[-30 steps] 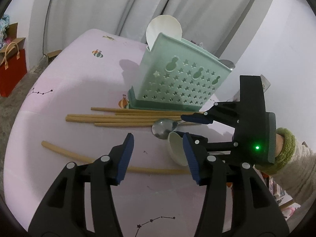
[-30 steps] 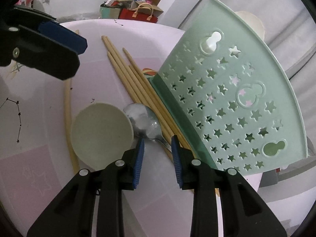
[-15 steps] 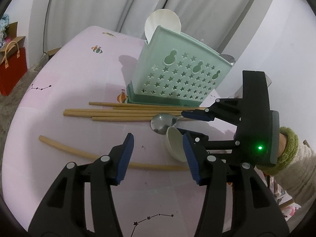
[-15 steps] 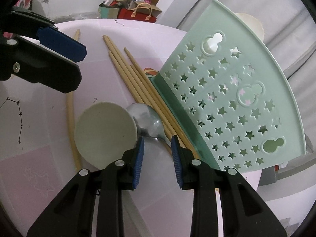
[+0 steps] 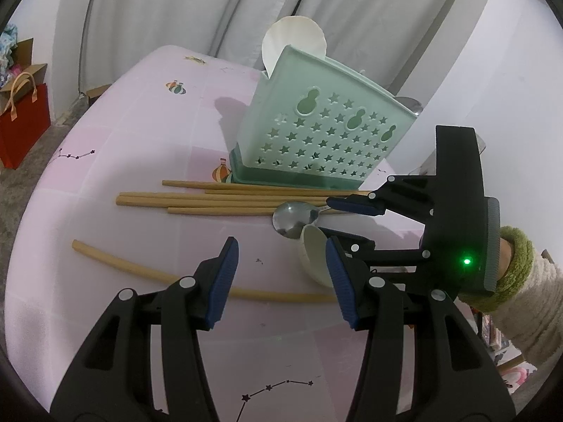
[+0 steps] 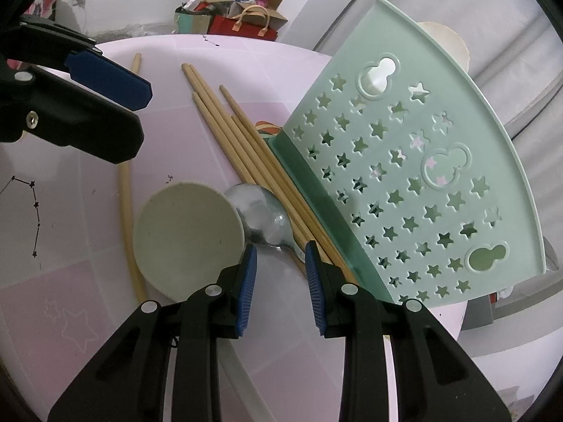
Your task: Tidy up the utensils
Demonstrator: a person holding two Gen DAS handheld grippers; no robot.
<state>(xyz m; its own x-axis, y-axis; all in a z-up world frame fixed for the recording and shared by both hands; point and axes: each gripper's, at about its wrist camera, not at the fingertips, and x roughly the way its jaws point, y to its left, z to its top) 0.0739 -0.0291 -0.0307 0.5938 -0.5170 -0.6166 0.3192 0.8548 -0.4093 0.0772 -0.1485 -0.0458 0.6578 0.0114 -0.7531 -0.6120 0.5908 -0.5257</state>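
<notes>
Pale curtains (image 5: 211, 10) hang behind; a red bag (image 5: 21, 130) sits on grey floor (image 5: 31, 176).

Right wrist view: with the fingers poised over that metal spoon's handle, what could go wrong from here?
1. The metal spoon lies against the bundle of wooden chopsticks, so the right gripper may pinch a chopstick too.
2. The round cream ladle bowl touches the spoon and may get dragged.
3. The mint-green star-perforated plastic holder stands close and could be knocked.
</notes>
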